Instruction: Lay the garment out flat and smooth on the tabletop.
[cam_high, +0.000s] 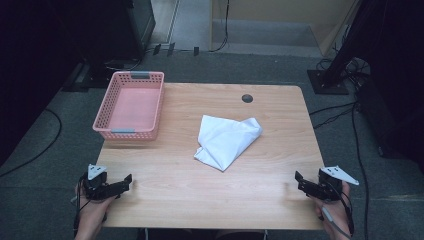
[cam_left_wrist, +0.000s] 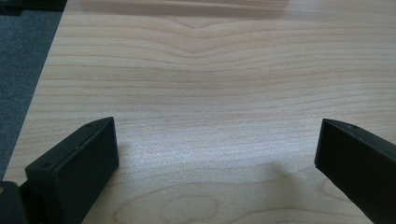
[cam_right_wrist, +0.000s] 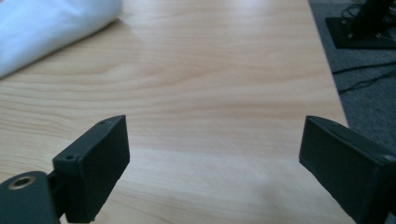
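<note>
White and crumpled, the cloth (cam_high: 227, 140) lies mid-table, right of the pink basket (cam_high: 131, 105), looking light, soft and floppy, best pinched at a raised corner by the left gripper (cam_high: 125, 182) or right gripper (cam_high: 300, 180), both spread wide and empty.

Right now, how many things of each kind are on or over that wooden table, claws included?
White cloth, crumpled at the table's middle: 1
Pink basket, at the far left corner: 1
Dark round cap set in the tabletop near the far edge: 1
Hand-held claws, both open with nothing between the jaws: 2, the left claw and the right claw
Total: 5
</note>
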